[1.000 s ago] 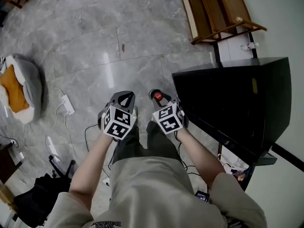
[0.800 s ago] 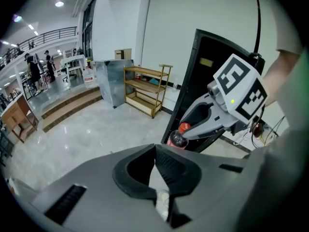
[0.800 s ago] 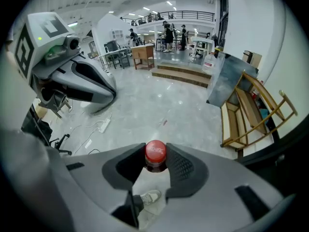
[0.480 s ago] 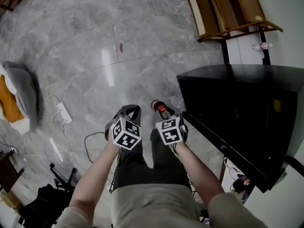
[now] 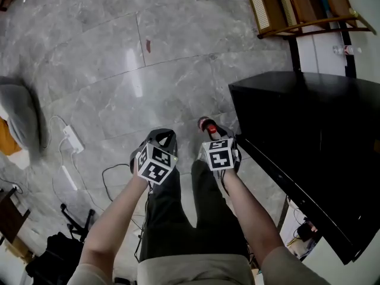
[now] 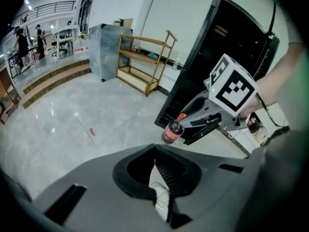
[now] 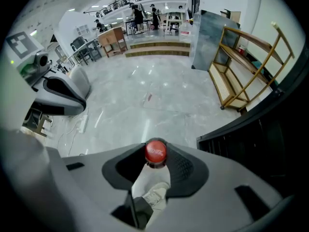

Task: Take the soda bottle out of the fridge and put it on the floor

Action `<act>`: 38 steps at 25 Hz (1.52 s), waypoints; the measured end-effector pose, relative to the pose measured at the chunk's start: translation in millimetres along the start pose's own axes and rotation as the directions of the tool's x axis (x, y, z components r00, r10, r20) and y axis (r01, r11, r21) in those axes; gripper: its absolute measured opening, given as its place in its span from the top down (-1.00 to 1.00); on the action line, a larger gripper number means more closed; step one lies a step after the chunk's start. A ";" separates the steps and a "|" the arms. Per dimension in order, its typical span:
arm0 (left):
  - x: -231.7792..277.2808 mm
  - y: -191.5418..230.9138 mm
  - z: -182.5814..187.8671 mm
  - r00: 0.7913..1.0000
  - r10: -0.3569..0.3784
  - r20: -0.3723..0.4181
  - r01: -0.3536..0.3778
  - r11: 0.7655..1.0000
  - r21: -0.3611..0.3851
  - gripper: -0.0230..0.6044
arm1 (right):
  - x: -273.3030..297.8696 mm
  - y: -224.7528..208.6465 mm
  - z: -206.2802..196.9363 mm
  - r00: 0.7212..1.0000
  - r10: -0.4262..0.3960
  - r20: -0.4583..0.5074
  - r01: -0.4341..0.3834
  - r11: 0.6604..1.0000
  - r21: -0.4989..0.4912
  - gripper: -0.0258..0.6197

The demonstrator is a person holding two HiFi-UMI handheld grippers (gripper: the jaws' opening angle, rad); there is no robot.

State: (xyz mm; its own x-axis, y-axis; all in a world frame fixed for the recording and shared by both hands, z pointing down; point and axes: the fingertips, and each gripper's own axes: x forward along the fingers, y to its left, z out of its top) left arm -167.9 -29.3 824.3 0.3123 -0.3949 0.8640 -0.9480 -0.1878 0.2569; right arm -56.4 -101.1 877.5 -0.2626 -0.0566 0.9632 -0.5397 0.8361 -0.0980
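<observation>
The soda bottle [image 5: 205, 124] has a red cap [image 7: 155, 152] and a red label [image 6: 172, 132]. It hangs neck-up above the grey marble floor [image 5: 172, 82], with my right gripper [image 5: 211, 132] shut on it just below the cap. My left gripper [image 5: 161, 138] is held level beside it, a little to the left. Its jaws are shut with nothing between them [image 6: 155, 148]. The black fridge [image 5: 309, 147] stands directly to the right of the bottle. The bottle's lower part is hidden behind the right gripper in the head view.
A wooden shelf [image 5: 297, 5] stands beyond the fridge against the wall. A white power strip with cables [image 5: 72, 139] and a grey cushion [image 5: 18, 117] lie on the floor at the left. A black bag [image 5: 53, 260] sits at the bottom left. My legs and shoes are below the grippers.
Both grippers stay side by side and have drifted a little down and right in the head view. The bottle remains in the right gripper. The fridge fills more of the right side.
</observation>
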 end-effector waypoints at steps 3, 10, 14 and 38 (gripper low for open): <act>31.7 3.5 -22.4 1.000 -0.013 -0.022 0.012 0.999 -0.036 0.91 | 30.0 -3.4 -9.1 1.000 0.014 -0.008 -0.014 1.000 0.012 0.57; 102.6 3.4 -66.8 0.999 0.003 -0.043 -0.004 1.000 -0.023 0.91 | 106.9 -4.8 -43.9 0.999 0.017 -0.032 -0.018 0.999 -0.032 0.57; 133.8 11.0 -91.4 0.999 0.002 -0.046 -0.005 0.997 -0.075 0.91 | 145.8 -3.8 -62.4 0.998 0.013 -0.055 -0.016 0.999 -0.047 0.57; 227.2 44.8 -166.0 0.998 -0.004 -0.068 -0.011 0.977 -0.214 0.91 | 288.9 0.6 -142.2 0.982 0.009 -0.190 -0.026 0.996 -0.090 0.61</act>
State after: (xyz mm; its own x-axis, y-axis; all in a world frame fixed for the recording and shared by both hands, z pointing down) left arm -149.5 21.8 1104.0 0.3108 -0.3317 0.8907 -0.9425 0.0138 0.3340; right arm -18.9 -39.3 1191.2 -0.1107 0.0551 0.9923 -0.4581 0.8832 -0.1002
